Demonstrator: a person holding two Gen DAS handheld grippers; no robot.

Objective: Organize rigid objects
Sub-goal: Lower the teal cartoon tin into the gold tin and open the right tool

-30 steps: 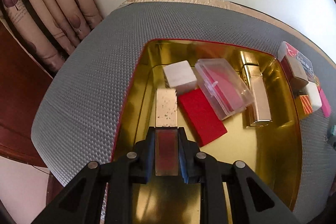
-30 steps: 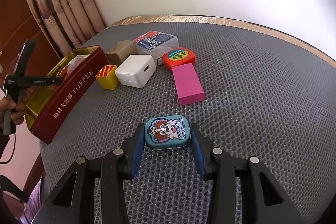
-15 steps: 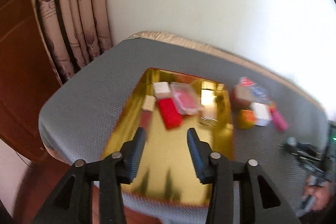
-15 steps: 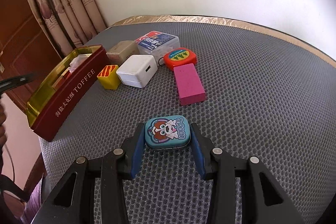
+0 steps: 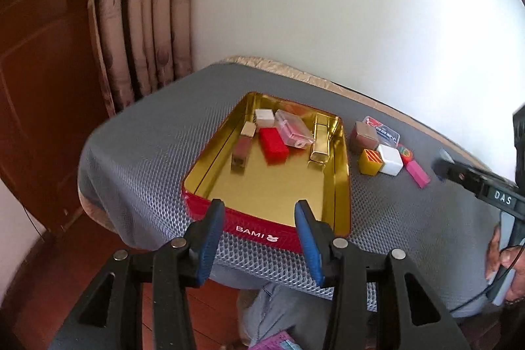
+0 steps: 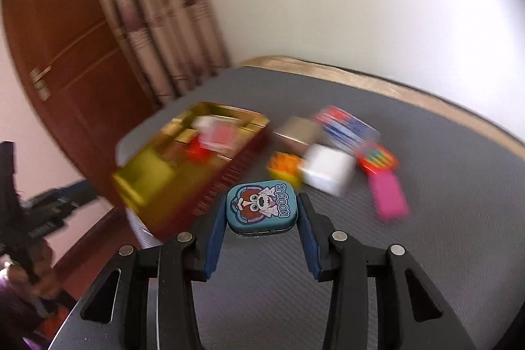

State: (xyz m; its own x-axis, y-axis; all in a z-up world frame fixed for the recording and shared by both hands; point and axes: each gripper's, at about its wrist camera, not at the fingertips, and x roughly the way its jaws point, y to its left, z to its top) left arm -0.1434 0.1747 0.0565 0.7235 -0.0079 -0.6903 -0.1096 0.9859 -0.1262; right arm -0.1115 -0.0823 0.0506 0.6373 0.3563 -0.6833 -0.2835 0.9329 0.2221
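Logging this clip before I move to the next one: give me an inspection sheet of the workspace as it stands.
Surface: grey mesh-textured pad, gold fabric trim at its far edge.
Job's things: open red tin tray with gold inside holds a rose lipstick tube, red block, white cube, clear plastic case and gold bar. Beside the tray: tan box, yellow striped cube, white charger block, pink eraser.
Clutter: nothing seen.
Grippers: left gripper open, empty; right gripper shut on a blue cartoon tin.
Cables: thin black cable by the person's hand.
Surroundings: white wall, patterned curtain, wooden door.
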